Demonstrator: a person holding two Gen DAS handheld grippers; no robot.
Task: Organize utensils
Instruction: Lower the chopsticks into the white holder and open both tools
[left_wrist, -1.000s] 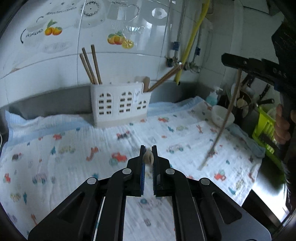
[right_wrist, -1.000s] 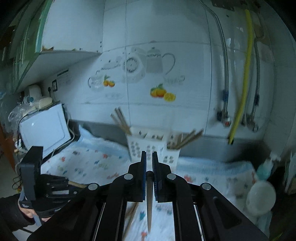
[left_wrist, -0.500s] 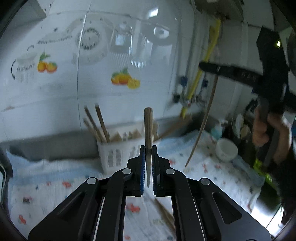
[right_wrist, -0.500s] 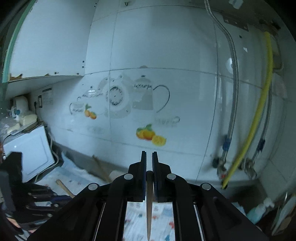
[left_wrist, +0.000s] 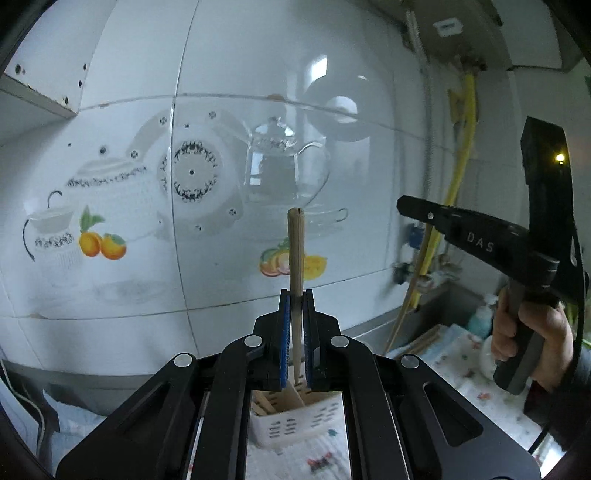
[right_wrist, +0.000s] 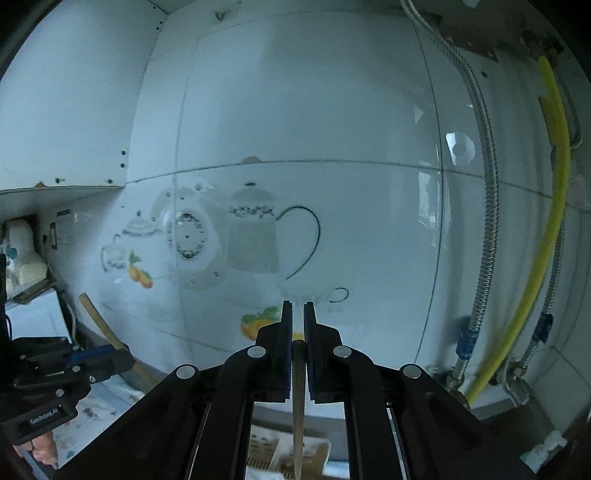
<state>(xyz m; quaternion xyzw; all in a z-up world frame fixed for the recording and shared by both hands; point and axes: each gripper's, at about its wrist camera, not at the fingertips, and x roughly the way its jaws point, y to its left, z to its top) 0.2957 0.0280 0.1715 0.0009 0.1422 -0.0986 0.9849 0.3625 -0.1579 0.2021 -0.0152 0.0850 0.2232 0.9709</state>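
**Two chopsticks held upright over the white holder**

The left gripper (left_wrist: 295, 306) has its jaws narrowed onto a wooden chopstick (left_wrist: 296, 251). The stick's long axis runs nearly vertical in the left wrist view: its thick, blunt end points up, well above the jaws and in front of the tiled wall (left_wrist: 221, 92), while its thin end points down between the blue pads toward the white utensil holder (left_wrist: 295, 424) below. The holder stands on the patterned cloth (left_wrist: 325, 461) that covers the bench, and it already has pale wooden sticks in it (their number is hard to tell).

The right gripper (right_wrist: 297, 314) also has its jaws closed narrowly, on a second chopstick (right_wrist: 298, 406). This one sits lower in the grip: its blunt top lies between the pads, and its shaft hangs straight down, tapering toward the holder's rim at the near bottom edge of the right wrist view. From the left camera the same stick appears far right as a long thin line, tilted slightly, hanging under the right gripper's black body.

A yellow hose (right_wrist: 546, 229) and braided metal pipes (right_wrist: 484, 206) run down the wall to the right. A white bowl (left_wrist: 487, 354) sits on the cloth at right, partly hidden behind the person's hand.
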